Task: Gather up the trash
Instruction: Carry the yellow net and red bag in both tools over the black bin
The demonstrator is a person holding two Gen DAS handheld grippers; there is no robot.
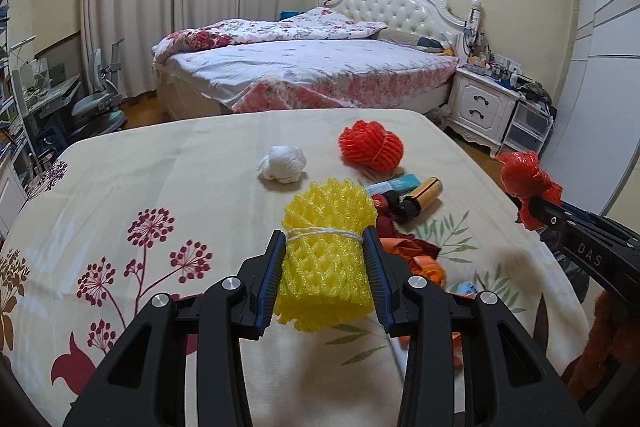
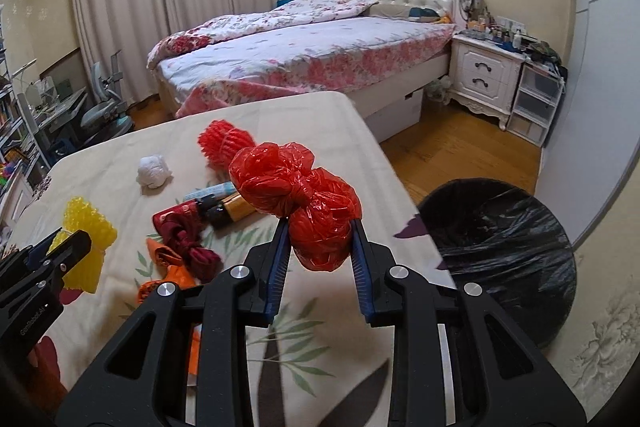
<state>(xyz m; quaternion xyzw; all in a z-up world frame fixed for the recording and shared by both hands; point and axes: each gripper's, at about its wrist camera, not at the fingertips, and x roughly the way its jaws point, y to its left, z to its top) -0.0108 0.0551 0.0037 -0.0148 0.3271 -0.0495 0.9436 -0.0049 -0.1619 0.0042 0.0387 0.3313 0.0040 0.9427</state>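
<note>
Our left gripper (image 1: 325,247) is clamped on yellow foam (image 1: 326,259), our right gripper (image 2: 318,231) squeezing a red bag (image 2: 304,203), bin (image 2: 504,259) off right.

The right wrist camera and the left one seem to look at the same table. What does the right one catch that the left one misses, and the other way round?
Only the right wrist view shows the black-lined trash bin on the floor beside the table.

Only the left wrist view shows the white string tied around the yellow foam net, seen close up.

Both show the left gripper shut on the yellow foam net, the right gripper shut on the red plastic bag, and the white wad and red foam net lying on the table.
</note>
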